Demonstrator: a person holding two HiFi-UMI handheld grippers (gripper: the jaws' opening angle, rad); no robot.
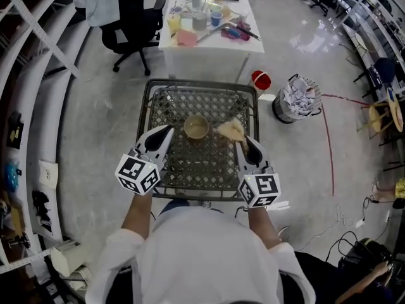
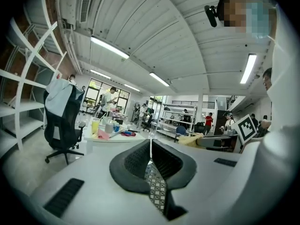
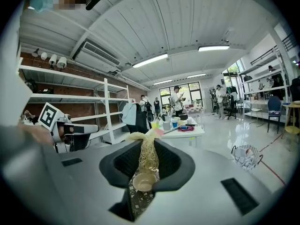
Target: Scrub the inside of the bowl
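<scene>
A small tan bowl stands upright on the metal mesh table. In the right gripper view the bowl shows low between the jaws. My right gripper is shut on a yellowish fibrous scrubber, which hangs just right of the bowl and above the mesh. The scrubber fills the gap of the right gripper. My left gripper hovers just left of the bowl, apart from it. The left gripper is shut with nothing in it; only mesh shows below.
Beyond the mesh table stands a white table crowded with cups and cloths. A black office chair is at its left. A red bucket and a wire waste basket full of paper stand at the right. White shelving lines the left.
</scene>
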